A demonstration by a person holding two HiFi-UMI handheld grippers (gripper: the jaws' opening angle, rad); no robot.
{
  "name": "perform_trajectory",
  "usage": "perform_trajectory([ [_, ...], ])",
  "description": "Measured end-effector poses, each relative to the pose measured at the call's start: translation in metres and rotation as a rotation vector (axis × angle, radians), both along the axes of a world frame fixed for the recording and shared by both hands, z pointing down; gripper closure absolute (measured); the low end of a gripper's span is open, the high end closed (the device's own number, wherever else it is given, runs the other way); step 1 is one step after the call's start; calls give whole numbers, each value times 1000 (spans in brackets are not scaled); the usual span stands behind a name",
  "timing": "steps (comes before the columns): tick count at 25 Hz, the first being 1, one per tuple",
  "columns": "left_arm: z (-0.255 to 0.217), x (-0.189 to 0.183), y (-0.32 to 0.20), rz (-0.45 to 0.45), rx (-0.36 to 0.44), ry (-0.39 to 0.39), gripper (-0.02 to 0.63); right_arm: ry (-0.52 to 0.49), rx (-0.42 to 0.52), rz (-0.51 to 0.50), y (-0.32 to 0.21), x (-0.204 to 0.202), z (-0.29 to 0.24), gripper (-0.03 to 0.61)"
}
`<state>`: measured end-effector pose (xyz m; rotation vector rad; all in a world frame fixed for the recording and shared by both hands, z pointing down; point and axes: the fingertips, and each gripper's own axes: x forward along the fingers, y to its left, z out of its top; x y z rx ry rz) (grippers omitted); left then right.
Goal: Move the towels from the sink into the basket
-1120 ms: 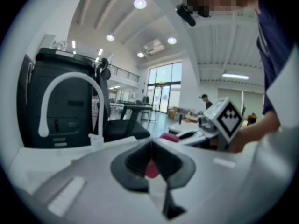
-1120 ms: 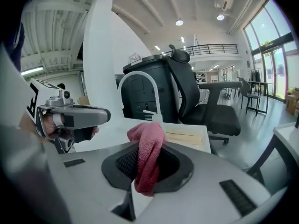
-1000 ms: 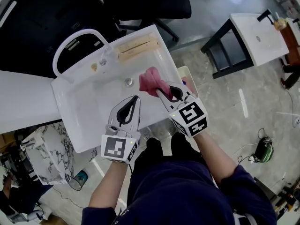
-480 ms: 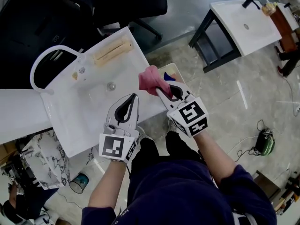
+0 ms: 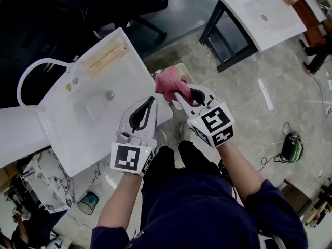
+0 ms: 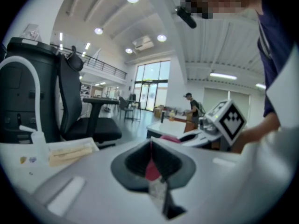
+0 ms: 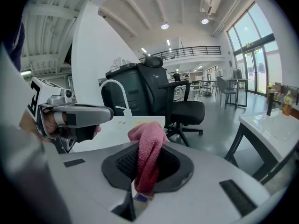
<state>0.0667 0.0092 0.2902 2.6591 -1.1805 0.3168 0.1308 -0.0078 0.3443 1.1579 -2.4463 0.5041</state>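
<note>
A pink towel point(image 5: 168, 83) hangs bunched from my right gripper point(image 5: 177, 96), which is shut on it; in the right gripper view the towel point(image 7: 148, 155) fills the gap between the jaws. It is held just past the right edge of the white sink point(image 5: 62, 134), over a pale basket point(image 5: 182, 69) on the floor, mostly hidden by the towel. My left gripper point(image 5: 151, 100) is over the sink's near right corner, jaws shut. The head view shows nothing in it. A thin red sliver shows in its gap in the left gripper view.
A wooden piece point(image 5: 106, 56) lies on the sink's far rim by a white arched faucet point(image 5: 31, 74). A black office chair point(image 5: 129, 4) stands behind. A second white sink on a dark stand point(image 5: 264, 14) is at the upper right. A green device point(image 5: 290, 148) lies on the floor.
Both grippers have moved to the right relative to the sink. The pink towel has gone from over the basin to beyond the sink's right edge, still gripped.
</note>
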Motion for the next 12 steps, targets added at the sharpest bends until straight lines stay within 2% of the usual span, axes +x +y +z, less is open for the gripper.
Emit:
perform_trajectory([
  [4, 7, 10, 4, 86, -10, 16, 606, 16, -9, 68, 5, 5, 6, 529],
  [7, 11, 18, 9, 170, -15, 28, 606, 21, -12, 150, 11, 8, 10, 529],
  [12, 11, 23, 15, 261, -11, 43, 606, 24, -6, 269, 26, 17, 9, 529],
])
